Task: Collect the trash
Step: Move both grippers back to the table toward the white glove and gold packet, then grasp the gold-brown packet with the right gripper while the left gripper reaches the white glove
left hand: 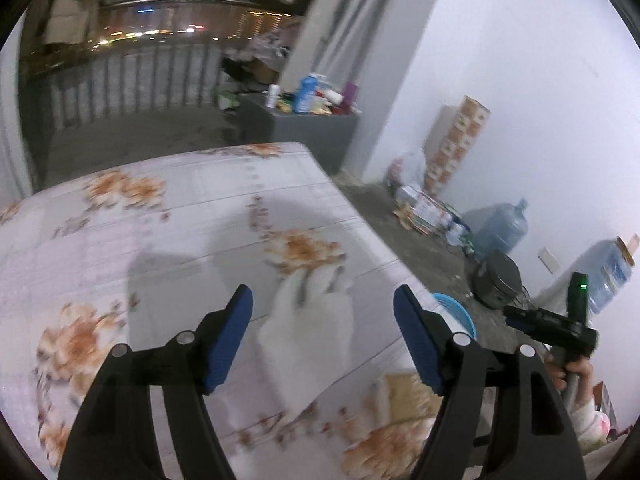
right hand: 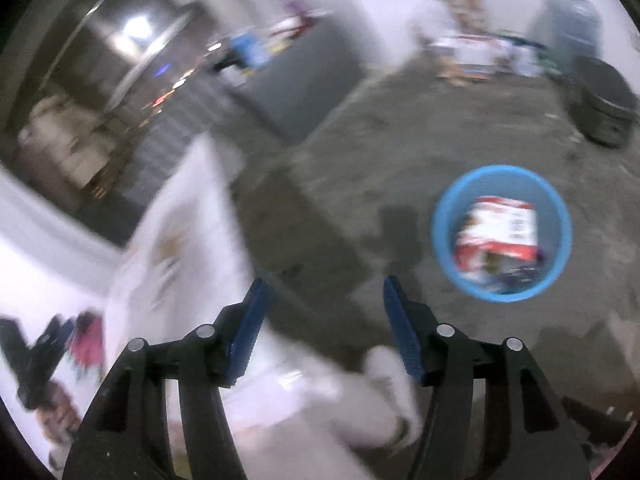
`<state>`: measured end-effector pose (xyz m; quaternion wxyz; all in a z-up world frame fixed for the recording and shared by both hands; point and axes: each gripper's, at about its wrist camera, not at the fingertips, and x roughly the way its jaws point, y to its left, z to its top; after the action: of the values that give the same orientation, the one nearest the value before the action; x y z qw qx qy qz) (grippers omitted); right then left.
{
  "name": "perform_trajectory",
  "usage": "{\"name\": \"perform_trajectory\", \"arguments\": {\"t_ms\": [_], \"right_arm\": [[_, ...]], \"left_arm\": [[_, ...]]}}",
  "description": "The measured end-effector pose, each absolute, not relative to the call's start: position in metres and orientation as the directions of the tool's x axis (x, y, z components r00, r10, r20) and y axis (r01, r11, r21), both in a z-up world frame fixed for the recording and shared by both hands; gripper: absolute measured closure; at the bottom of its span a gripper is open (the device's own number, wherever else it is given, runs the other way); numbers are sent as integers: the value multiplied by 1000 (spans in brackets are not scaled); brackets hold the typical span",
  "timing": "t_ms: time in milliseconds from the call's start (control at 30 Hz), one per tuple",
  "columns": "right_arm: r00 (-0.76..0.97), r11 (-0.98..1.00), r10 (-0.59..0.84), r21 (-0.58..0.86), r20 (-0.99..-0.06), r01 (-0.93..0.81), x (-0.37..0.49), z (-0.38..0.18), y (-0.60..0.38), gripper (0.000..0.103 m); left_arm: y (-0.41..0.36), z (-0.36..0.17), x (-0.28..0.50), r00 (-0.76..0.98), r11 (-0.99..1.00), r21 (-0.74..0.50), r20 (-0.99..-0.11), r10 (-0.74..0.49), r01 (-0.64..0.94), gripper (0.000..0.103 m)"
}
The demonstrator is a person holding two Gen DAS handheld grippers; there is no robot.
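Observation:
A crumpled white tissue lies on the floral-cloth table, between and just beyond the fingers of my left gripper, which is open and empty above it. A tan packet lies on the cloth near the right finger. My right gripper is open and empty over the floor beside the table edge; it also shows in the left wrist view. A blue bin on the floor holds a red-and-white package and other wrappers. The bin's rim shows in the left wrist view.
A grey cabinet with bottles stands behind the table. Boxes and bags, water jugs and a black pot line the wall. A white lump lies on the floor below my right gripper. The right wrist view is blurred.

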<state>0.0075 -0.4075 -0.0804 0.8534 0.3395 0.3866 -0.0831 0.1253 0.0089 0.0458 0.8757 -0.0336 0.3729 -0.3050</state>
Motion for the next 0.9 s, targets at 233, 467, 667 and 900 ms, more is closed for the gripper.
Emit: {"name": "perform_trajectory", "arguments": {"t_ms": [233, 467, 667, 900], "right_arm": [[663, 902, 226, 410, -713, 133, 38, -61, -309, 45], [617, 974, 224, 203, -754, -106, 61, -71, -242, 36], [581, 967, 174, 26, -795, -254, 78, -93, -209, 31], [541, 955, 225, 74, -811, -286, 88, -104, -212, 29]], "left_arm": [[45, 17, 100, 503, 811, -360, -647, -573, 460, 32], [31, -17, 87, 416, 775, -392, -676, -608, 496, 32], [18, -30, 103, 399, 783, -386, -700, -593, 487, 37], [-14, -36, 134, 413, 780, -304, -712, -567, 547, 42]]}}
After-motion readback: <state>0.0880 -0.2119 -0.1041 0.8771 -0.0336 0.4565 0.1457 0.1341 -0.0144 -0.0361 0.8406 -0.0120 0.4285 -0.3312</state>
